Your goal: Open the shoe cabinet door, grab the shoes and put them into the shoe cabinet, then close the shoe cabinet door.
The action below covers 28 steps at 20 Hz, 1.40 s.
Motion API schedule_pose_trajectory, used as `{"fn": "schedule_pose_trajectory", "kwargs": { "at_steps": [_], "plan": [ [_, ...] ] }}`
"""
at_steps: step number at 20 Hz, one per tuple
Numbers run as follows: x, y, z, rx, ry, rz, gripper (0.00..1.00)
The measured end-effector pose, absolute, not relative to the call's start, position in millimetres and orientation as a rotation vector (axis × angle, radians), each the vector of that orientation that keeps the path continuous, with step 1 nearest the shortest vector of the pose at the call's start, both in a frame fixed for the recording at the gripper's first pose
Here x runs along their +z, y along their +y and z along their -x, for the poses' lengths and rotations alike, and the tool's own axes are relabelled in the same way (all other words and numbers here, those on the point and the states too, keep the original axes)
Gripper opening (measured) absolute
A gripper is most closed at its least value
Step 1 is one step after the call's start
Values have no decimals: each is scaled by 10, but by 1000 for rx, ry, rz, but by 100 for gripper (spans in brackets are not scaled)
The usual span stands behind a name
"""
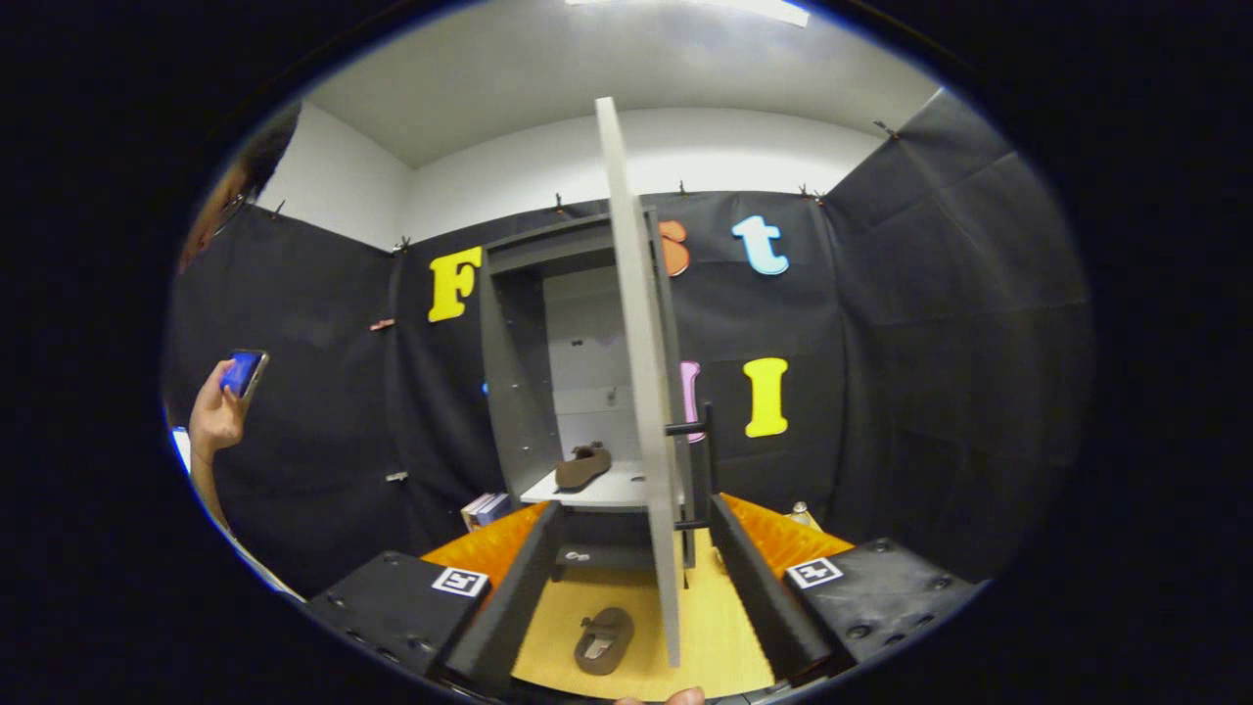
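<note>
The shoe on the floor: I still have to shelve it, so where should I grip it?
Take the shoe across its narrow middle, coming straight down from above. It lies flat, sole up, between the open gripper fingers, beside the door edge. This is a judgement from its pose.

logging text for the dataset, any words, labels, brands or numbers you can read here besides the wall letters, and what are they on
No readable words or numbers.
Square marker tags on the gripper body: black-and-white patterns, no text.
Phone held in a person's hand: screen glows, too small to read.
Books beside the shoe cabinet: covers too small to read.
Shoes, on the shelf and on the floor: no brand visible.
The gripper's fingers stand open, either side of the open door.
</note>
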<state>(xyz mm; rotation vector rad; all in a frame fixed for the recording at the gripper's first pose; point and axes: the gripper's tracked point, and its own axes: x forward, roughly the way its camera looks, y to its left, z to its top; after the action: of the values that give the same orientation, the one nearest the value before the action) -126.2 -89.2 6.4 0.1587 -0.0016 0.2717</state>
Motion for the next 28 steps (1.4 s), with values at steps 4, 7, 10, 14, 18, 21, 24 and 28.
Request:
{"fn": "schedule_pose_trajectory", "kwargs": {
  "at_steps": [4,7,10,14,18,21,24,28],
  "plan": [
    [-77,-246,1236,355,53,-165,98],
    [-362,245,1090,406,114,-185,98],
    [-814,521,840,399,192,-177,98],
    [-1630,739,493,320,359,-162,98],
    [-2545,804,353,255,527,-146,99],
    [-3209,870,345,233,652,-129,99],
    [-3755,956,254,221,744,-109,99],
    [-4401,952,196,190,831,-98,99]
  ]
}}
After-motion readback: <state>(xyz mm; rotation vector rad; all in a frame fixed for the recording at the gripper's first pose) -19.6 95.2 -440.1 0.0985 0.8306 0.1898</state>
